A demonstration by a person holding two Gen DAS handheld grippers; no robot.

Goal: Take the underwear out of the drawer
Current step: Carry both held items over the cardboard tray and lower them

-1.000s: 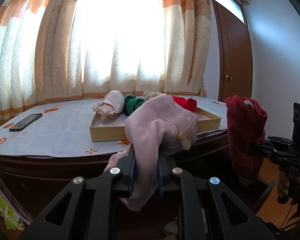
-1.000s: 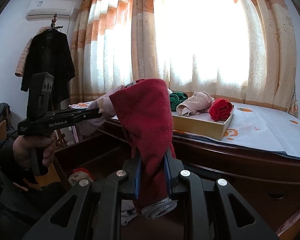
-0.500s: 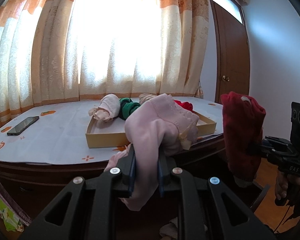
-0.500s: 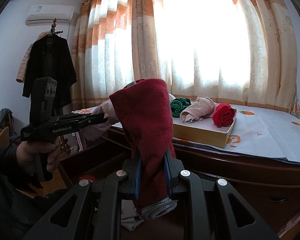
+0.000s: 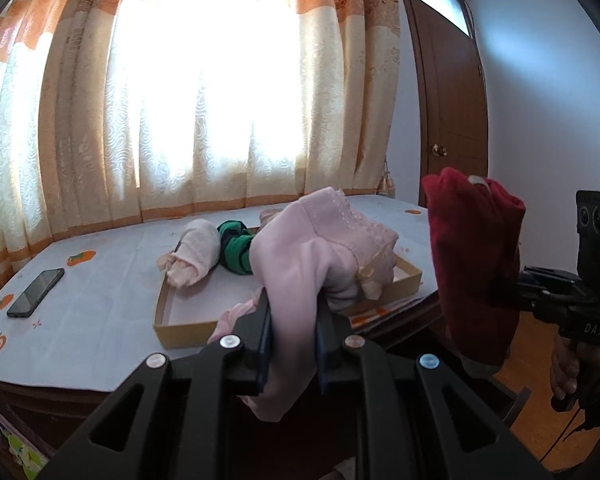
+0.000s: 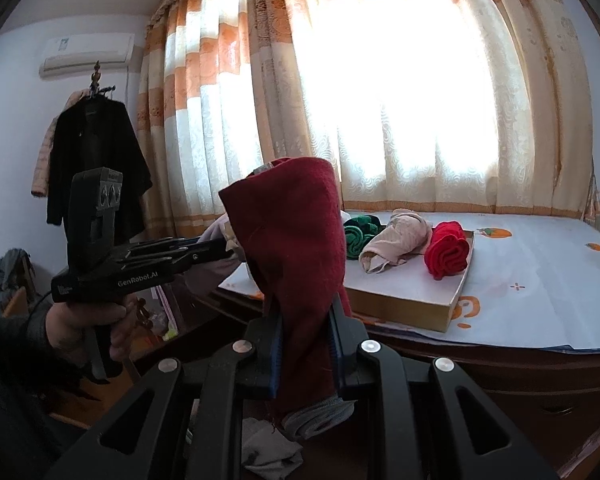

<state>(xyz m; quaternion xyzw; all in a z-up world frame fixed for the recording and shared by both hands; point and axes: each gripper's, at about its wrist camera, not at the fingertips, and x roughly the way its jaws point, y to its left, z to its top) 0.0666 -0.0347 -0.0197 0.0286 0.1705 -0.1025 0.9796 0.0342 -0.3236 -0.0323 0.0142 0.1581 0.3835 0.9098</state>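
Ahead of me the shallow box [image 5: 168, 320] sits near the tabletop's [image 5: 100, 304] front edge; 3 rolled garments fill its back half, its front half is bare. A phone [image 5: 36, 292] lies far left. My 2 held garments hide the drawer space below.

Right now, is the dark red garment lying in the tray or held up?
Held up. The right tongs clamp the dark red garment in mid-air, short of the tray on the table.

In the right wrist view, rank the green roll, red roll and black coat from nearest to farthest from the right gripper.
From the right gripper:
1. Green roll, in the box, nearest end.
2. Red roll, in the box, far end.
3. Black coat, hanging by the far wall, left.
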